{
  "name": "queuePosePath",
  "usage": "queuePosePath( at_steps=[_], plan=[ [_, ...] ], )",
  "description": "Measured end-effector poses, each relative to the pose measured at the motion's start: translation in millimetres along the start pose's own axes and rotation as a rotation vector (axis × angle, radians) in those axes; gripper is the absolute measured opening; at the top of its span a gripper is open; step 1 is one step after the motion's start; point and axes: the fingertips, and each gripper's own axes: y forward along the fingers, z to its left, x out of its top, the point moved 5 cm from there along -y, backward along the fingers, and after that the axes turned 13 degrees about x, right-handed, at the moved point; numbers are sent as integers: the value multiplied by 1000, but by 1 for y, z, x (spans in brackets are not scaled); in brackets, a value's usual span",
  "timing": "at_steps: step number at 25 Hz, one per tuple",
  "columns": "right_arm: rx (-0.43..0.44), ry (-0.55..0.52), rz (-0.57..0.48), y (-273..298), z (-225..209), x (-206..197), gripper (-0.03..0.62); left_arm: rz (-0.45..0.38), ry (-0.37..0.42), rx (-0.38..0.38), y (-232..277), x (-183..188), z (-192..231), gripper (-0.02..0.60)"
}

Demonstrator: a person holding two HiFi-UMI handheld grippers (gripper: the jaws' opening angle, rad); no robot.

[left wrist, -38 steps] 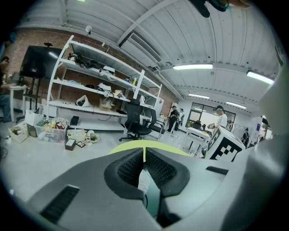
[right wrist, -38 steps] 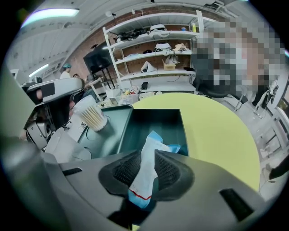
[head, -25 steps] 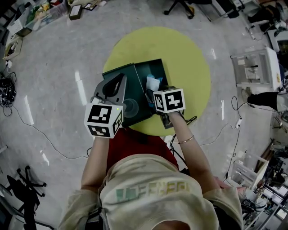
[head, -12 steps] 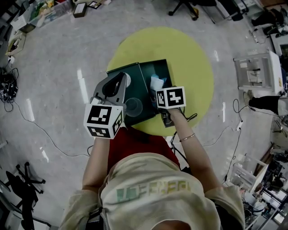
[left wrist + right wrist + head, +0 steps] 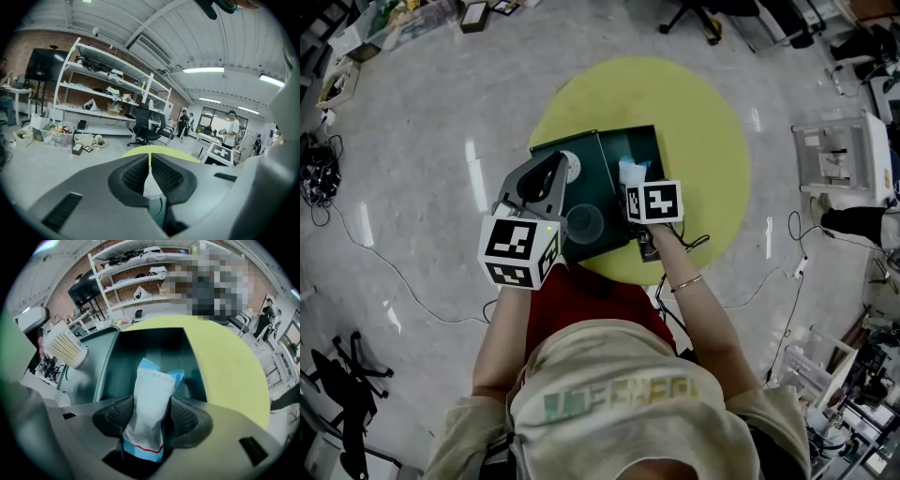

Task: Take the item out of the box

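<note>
so the right gripper point(image 5: 151, 401) has just been opening, jaws apart around the pouch point(image 5: 157, 380), box point(image 5: 140, 341) walls sitting clear both sides; left gripper point(image 5: 150, 161) is pinching together.

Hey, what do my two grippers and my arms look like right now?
The left gripper and right gripper are grey plastic with dark ribbed pads. Each carries a white cube with black square markers. Pale short sleeves; thin bracelet on the right wrist.

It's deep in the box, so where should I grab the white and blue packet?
Grip the packet around its middle, across its width, coming down from above: it stands on end in the box, whose open top is the only way in.
</note>
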Motion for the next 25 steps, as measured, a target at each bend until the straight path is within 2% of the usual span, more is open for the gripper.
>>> queuePosePath(
  at_steps=[7, 25],
  plan=[
    [-2, 12, -20, 7, -1, -1, 259, 9, -1, 12, -4, -4, 5, 31],
    [12, -62, -150, 7, 0, -6, 236, 15, 15, 11, -14, -9, -2, 31]
  ],
)
